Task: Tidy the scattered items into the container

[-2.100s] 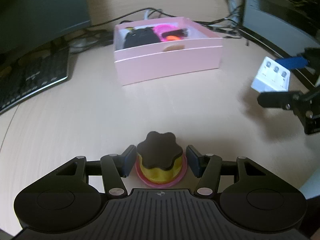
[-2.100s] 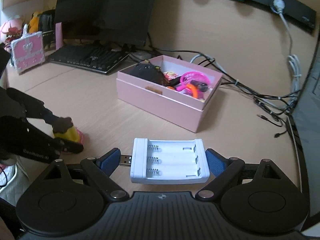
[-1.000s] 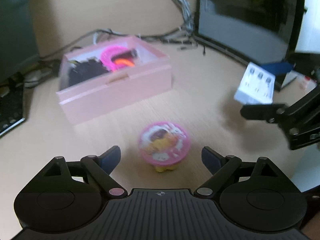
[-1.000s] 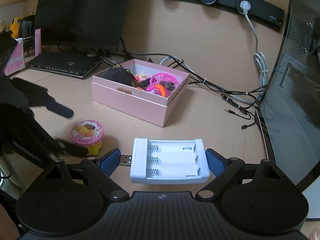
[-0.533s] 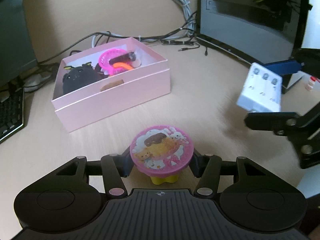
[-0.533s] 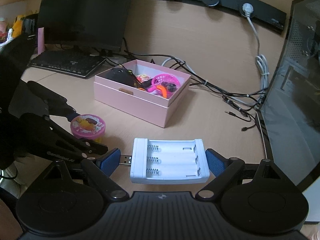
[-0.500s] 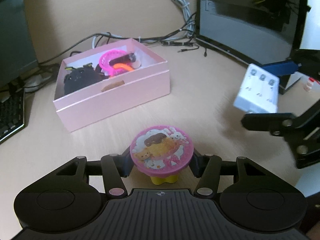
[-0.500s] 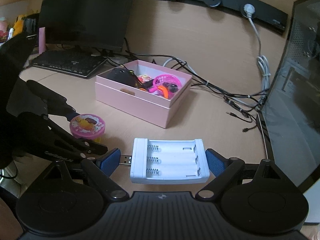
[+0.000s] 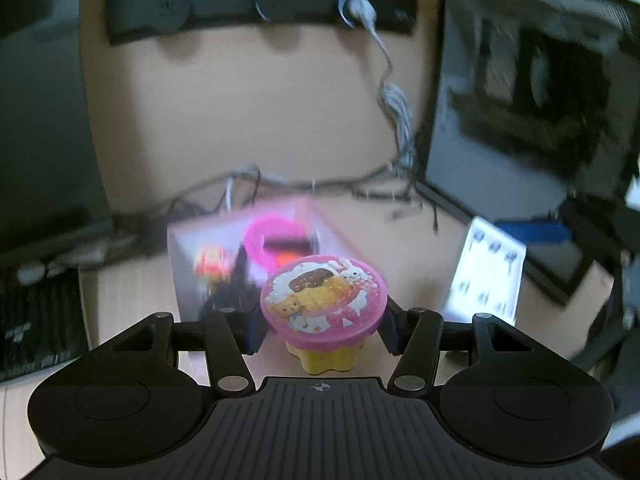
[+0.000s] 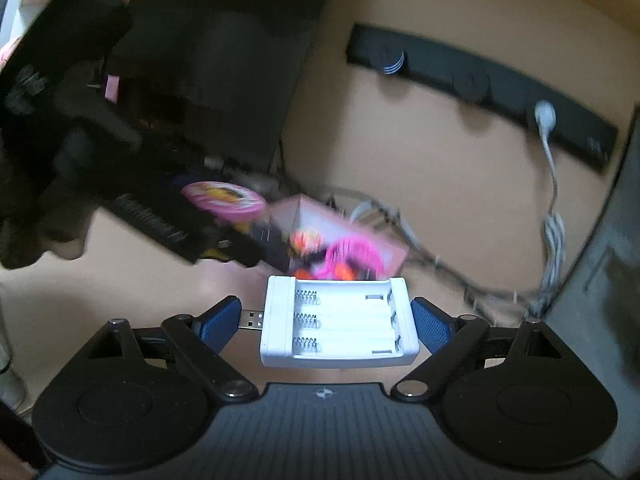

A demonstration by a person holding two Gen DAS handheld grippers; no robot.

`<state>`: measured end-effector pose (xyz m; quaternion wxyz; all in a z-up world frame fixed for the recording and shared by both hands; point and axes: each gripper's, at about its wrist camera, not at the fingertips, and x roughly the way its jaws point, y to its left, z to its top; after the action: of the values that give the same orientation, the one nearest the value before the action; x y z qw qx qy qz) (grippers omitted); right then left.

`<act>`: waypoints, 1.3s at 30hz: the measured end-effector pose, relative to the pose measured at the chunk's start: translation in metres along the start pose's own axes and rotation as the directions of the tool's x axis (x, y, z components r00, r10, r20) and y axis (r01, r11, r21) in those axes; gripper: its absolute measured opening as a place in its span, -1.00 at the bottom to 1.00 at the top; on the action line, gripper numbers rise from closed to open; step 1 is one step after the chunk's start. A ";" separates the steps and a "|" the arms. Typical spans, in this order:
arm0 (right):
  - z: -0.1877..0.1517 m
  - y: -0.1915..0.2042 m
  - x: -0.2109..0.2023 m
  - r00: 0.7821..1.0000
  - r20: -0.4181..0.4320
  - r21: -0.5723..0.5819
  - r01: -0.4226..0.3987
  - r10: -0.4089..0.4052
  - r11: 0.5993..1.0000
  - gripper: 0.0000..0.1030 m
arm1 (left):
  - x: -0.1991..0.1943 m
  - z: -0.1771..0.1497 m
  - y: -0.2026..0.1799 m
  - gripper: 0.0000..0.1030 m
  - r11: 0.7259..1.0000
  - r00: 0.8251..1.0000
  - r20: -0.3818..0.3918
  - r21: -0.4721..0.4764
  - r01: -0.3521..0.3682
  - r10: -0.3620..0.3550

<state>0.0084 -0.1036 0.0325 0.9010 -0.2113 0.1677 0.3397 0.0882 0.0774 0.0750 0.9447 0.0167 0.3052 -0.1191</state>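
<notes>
My left gripper (image 9: 322, 330) is shut on a small toy jar (image 9: 323, 305) with a pink cartoon lid and a yellow body, held in the air near the pink box (image 9: 240, 248). The jar's lid also shows in the right wrist view (image 10: 223, 197). My right gripper (image 10: 326, 322) is shut on a white battery charger (image 10: 339, 322) with a USB plug, held just in front of the pink box (image 10: 344, 240). The charger also shows in the left wrist view (image 9: 486, 276). The box holds a pink ring, orange pieces and a black item. Both views are blurred.
A black power strip (image 9: 260, 8) is on the wall behind the desk, with a white cable (image 9: 394, 92) hanging down. A keyboard (image 9: 36, 316) lies at the left, a monitor (image 10: 208, 64) stands behind the box, and a computer case (image 9: 532, 92) stands at the right.
My left gripper closed on the toy jar, lifted it off the desk and carried it toward the pink box. My right gripper moved the charger up close to the box.
</notes>
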 end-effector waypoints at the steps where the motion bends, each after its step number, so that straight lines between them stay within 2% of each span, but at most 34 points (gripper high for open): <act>1: 0.006 0.000 0.005 1.000 0.020 -0.011 0.005 -0.004 1.000 0.77 | 0.006 0.010 0.006 0.15 1.000 1.000 0.007 -0.007 0.001 -0.001; 6: 0.029 0.000 0.046 0.997 0.077 -0.078 0.020 -0.014 0.997 0.76 | 0.035 0.052 0.027 0.15 1.000 0.999 0.043 0.014 -0.001 0.001; 8: 0.036 -0.002 0.070 0.996 0.085 -0.103 0.036 -0.027 0.994 0.77 | 0.057 0.069 0.039 0.17 1.000 0.999 0.034 0.018 0.003 -0.004; 12: 0.039 -0.016 0.127 1.000 0.004 -0.073 0.003 -0.003 0.997 0.79 | 0.079 0.082 0.064 0.26 0.999 0.999 0.014 -0.013 -0.034 0.034; 13: 0.037 -0.019 0.134 1.000 -0.014 -0.058 -0.011 0.010 0.998 0.79 | 0.078 0.080 0.070 0.36 0.999 0.999 0.014 -0.027 -0.035 0.036; 14: 0.034 -0.022 0.137 0.999 -0.024 -0.044 -0.024 0.023 0.999 0.79 | 0.075 0.076 0.075 0.45 0.998 0.999 0.014 -0.039 -0.039 0.040; 18: 0.015 -0.034 0.125 0.999 -0.032 0.025 -0.039 0.040 0.999 0.84 | 0.052 0.046 0.080 0.59 0.995 0.997 0.005 -0.066 -0.072 0.073; 19: 0.009 -0.037 0.119 0.998 -0.037 0.054 -0.039 0.041 0.998 0.85 | 0.046 0.037 0.078 0.67 0.994 0.997 -0.002 -0.077 -0.076 0.076; 23: -0.020 -0.052 0.089 0.998 -0.069 0.150 0.007 0.003 0.989 0.91 | 0.017 -0.002 0.049 0.82 0.994 0.998 -0.036 -0.088 -0.064 0.061; 27: -0.050 -0.061 0.058 0.993 -0.116 0.214 0.060 -0.035 0.975 0.95 | -0.004 -0.037 0.016 0.85 0.994 0.995 -0.078 -0.085 -0.063 0.056; 31: -0.070 -0.064 0.039 0.986 -0.157 0.248 0.086 -0.048 0.965 1.00 | -0.019 -0.061 -0.006 0.85 0.989 0.991 -0.105 -0.112 -0.097 0.086; 35: -0.081 -0.067 0.032 0.983 -0.180 0.282 0.079 -0.028 0.956 1.00 | -0.033 -0.078 -0.018 0.87 0.976 0.985 -0.136 -0.177 -0.131 0.107; 39: -0.096 -0.063 0.022 0.983 -0.185 0.261 0.062 -0.013 0.963 1.00 | -0.047 -0.093 -0.032 0.90 0.966 0.981 -0.158 -0.212 -0.146 0.113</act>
<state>0.0523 -0.1820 -0.0429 0.9084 -0.1221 0.2892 0.2761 -0.0092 0.0662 0.0281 0.9217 -0.0608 0.3826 -0.0205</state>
